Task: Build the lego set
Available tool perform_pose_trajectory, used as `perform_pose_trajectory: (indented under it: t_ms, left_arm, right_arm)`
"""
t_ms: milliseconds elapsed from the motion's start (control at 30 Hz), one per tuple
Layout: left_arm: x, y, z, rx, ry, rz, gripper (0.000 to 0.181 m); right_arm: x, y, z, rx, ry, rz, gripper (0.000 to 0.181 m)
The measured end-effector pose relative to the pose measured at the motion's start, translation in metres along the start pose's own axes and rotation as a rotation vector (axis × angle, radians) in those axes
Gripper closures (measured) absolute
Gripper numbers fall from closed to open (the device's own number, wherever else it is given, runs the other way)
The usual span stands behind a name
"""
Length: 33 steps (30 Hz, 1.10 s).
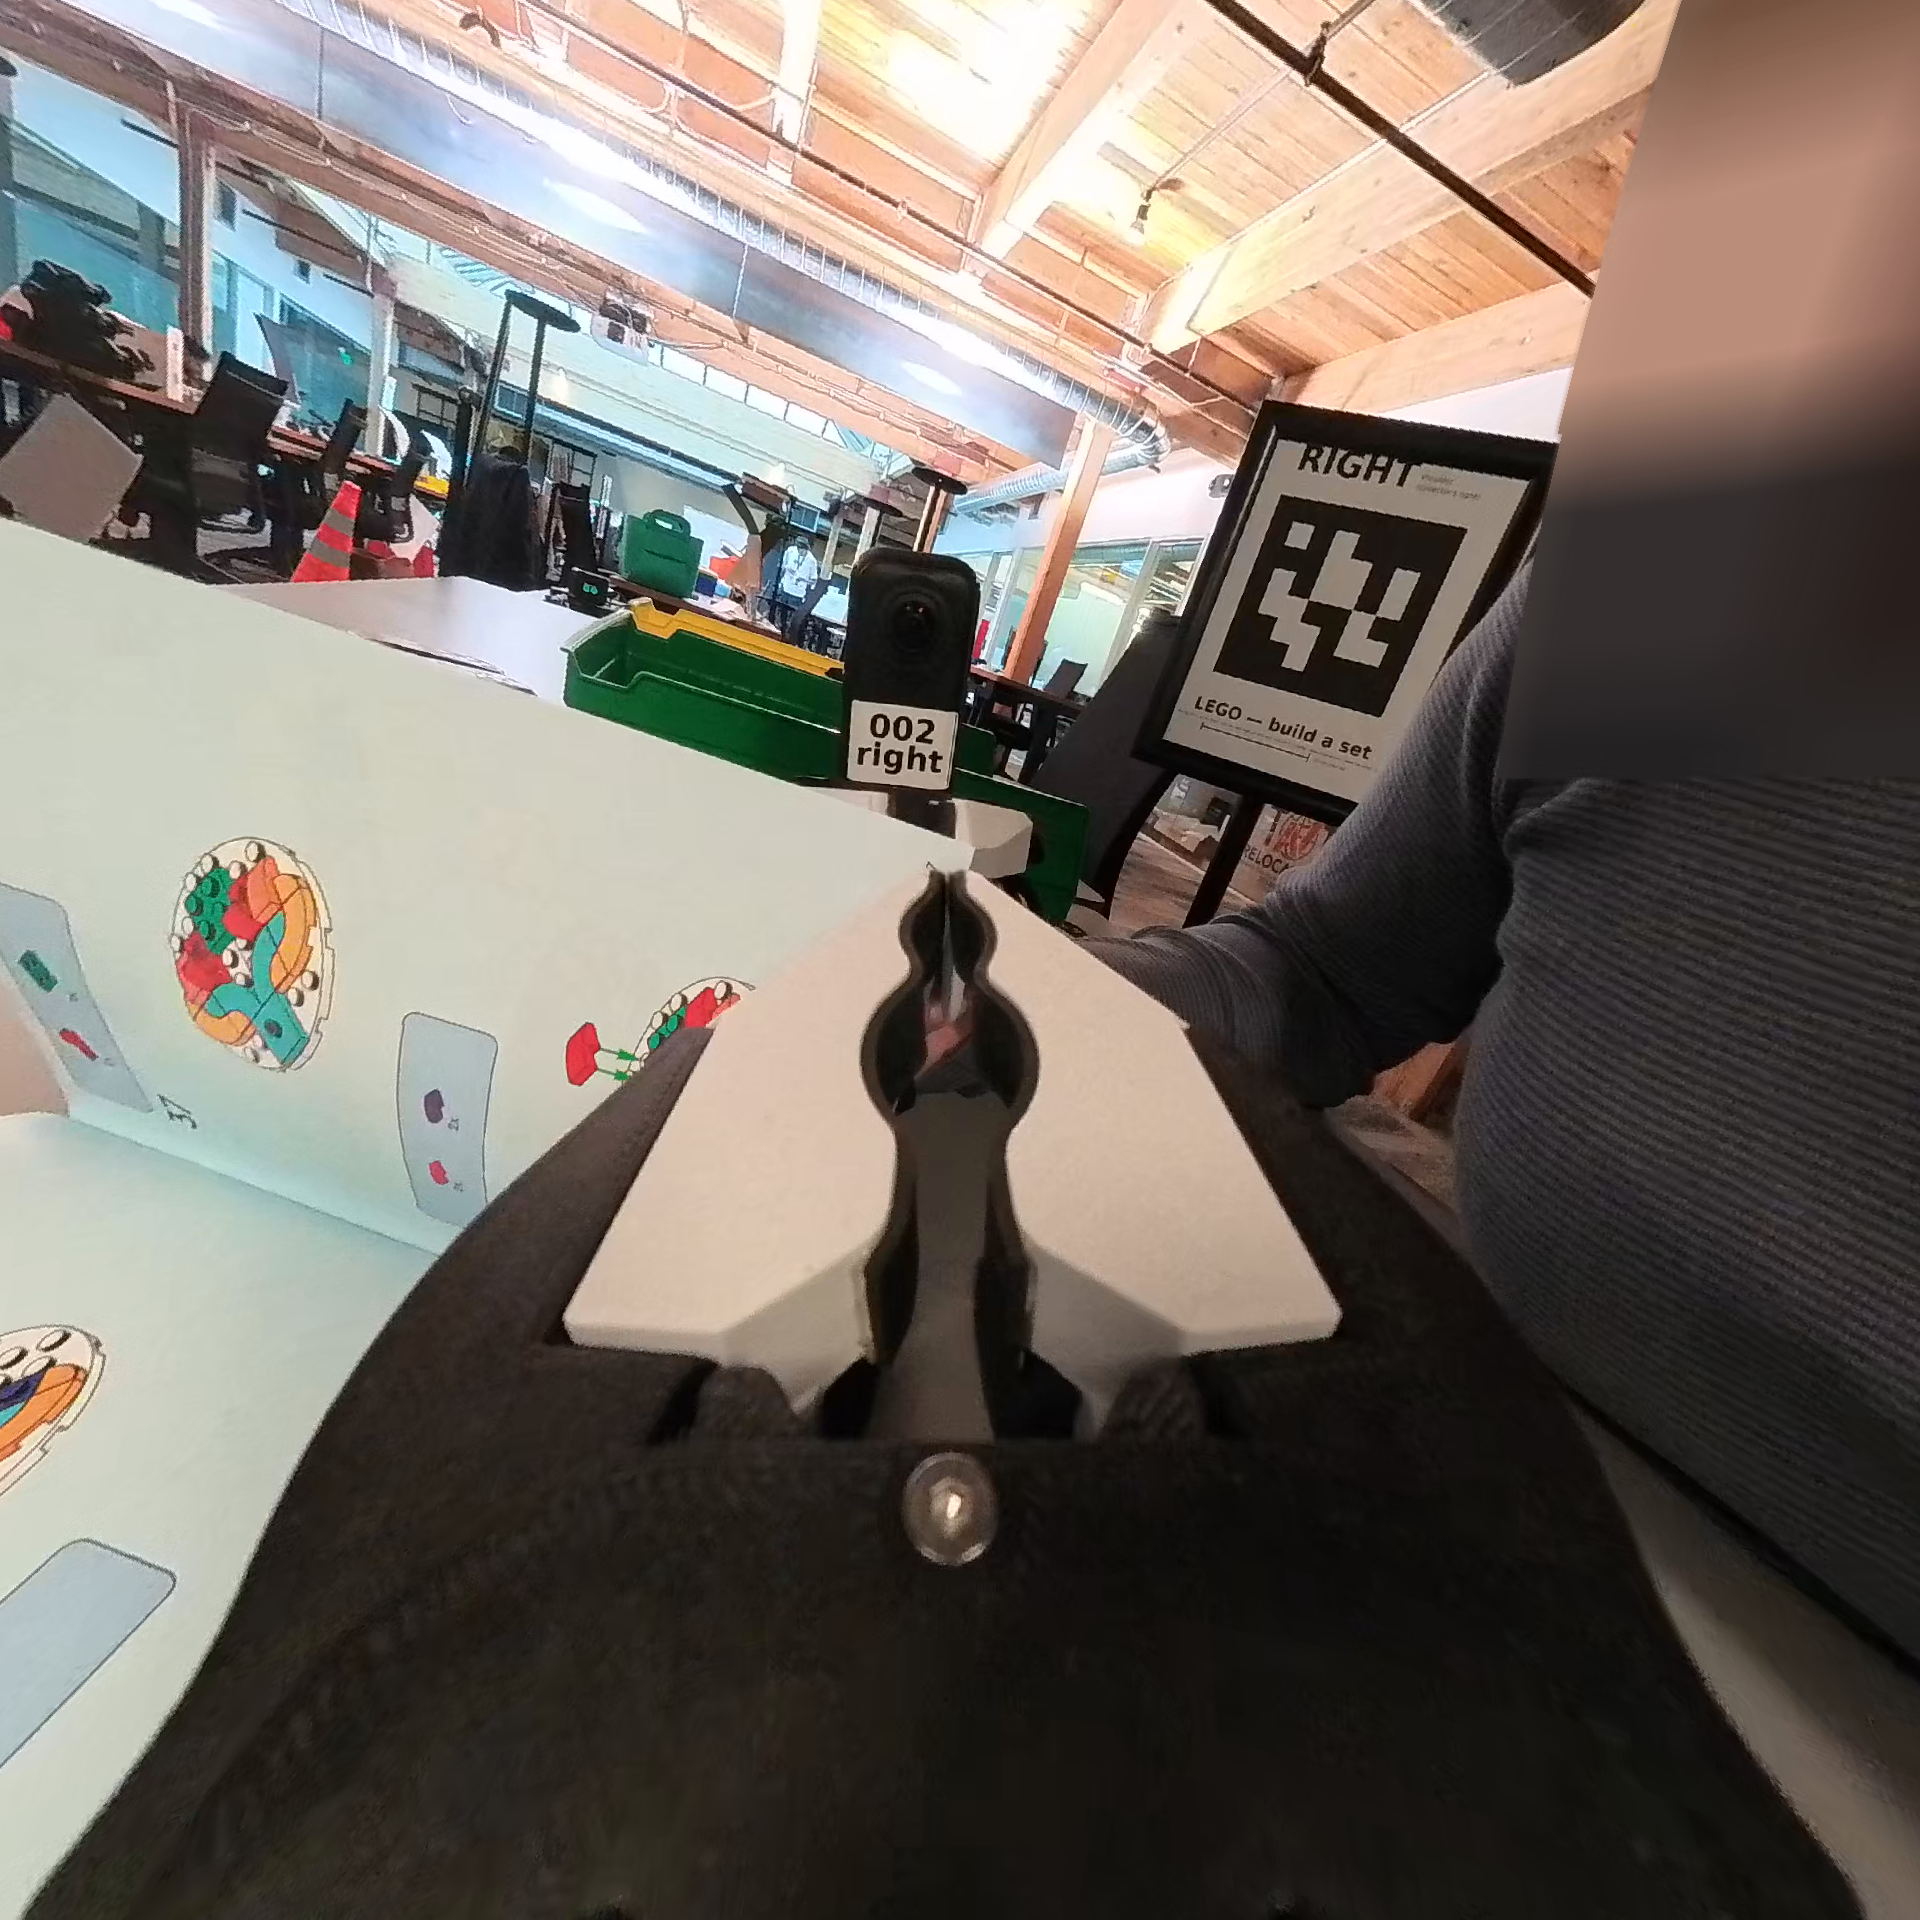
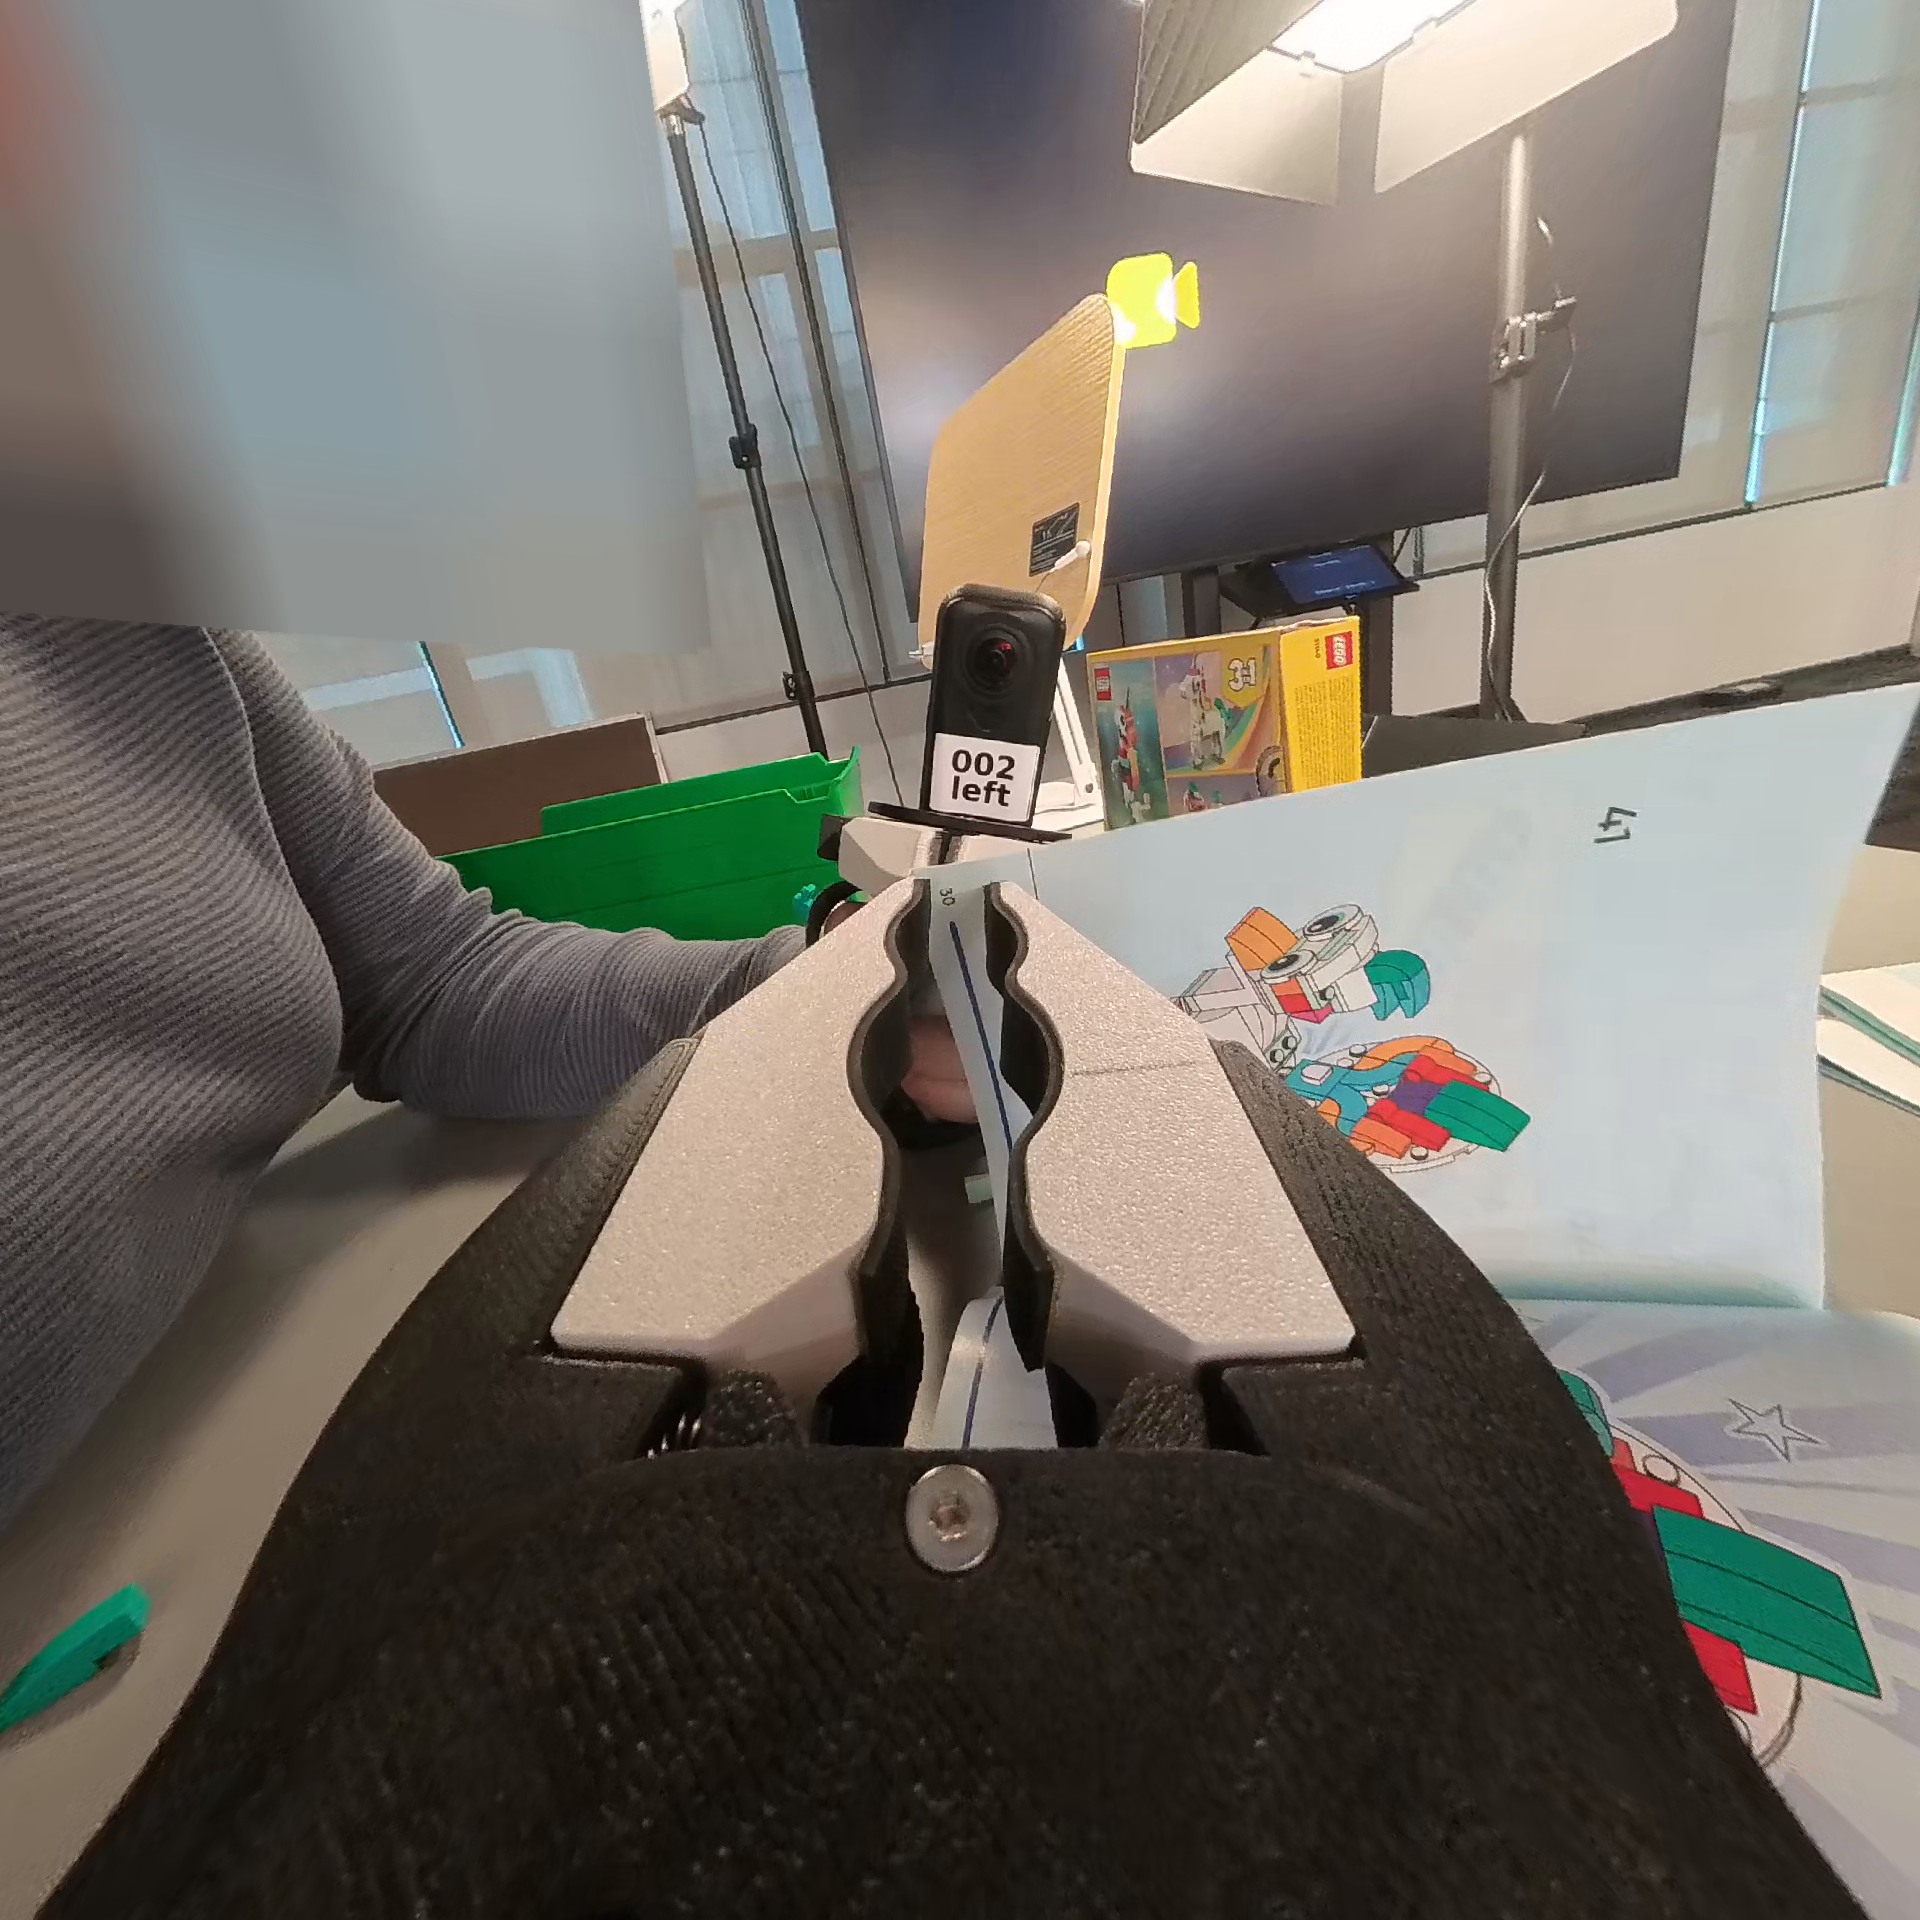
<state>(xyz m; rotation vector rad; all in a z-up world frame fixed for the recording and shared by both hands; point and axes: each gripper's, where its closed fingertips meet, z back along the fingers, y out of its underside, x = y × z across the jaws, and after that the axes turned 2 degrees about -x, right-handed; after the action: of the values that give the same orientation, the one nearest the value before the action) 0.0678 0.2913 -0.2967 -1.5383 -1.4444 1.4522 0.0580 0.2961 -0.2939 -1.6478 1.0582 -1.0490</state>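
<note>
left gripper [image 1: 948, 883]: fingers pressed together at the tips, a thin page edge of the instruction booklet [image 1: 436, 831] pinched between them. the page stands up on the left of the gripper, printed with round build diagrams; another page lies flat below it.

right gripper [image 2: 956, 904]: fingers narrowly parted, a page edge with a blue line running up the gap and lying against the right finger; i cannot tell whether it is actually clamped. the lifted page [image 2: 1455, 935] rises to the right, showing the model on its round base.

both grippers face each other across the booklet, each just beyond the other's tips.

task things: lego box [image 2: 1226, 717] upright on the far side of the table [image 2: 343, 1236]; green bin [image 2: 665, 852] far left; one loose green piece [image 2: 73, 1652] near left on the table.

progress, judged: a page-turning moment, not assembly. the open pages look late in the booklet, but no built model is in view, so how much is assembled cannot be told.
</note>
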Motion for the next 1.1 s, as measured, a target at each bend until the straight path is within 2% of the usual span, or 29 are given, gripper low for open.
perform_pose_trajectory:
  t_ms: [167,467,667,1100]
  left_arm:
    - [-0.0011,0.0002,-0.0007,-0.001,0.008,0.003,0.172]
    - [-0.0005,0.0003,-0.0009,0.001,0.004,0.004,0.175]
    - [-0.0015,0.0006,-0.0017,0.001,0.007,-0.006,0.181]
    - [-0.0006,0.0004,-0.0018,-0.001,0.001,-0.003,0.181]
  right_arm:
    - [0.0004,-0.0006,0.0002,-0.004,-0.004,-0.004,0.172]
    - [0.0013,0.0000,-0.0005,-0.001,-0.010,-0.008,0.171]
    - [0.0009,0.0001,-0.0005,0.000,-0.007,-0.008,0.173]
    - [0.0027,0.0002,-0.0007,-0.002,-0.021,-0.024,0.181]
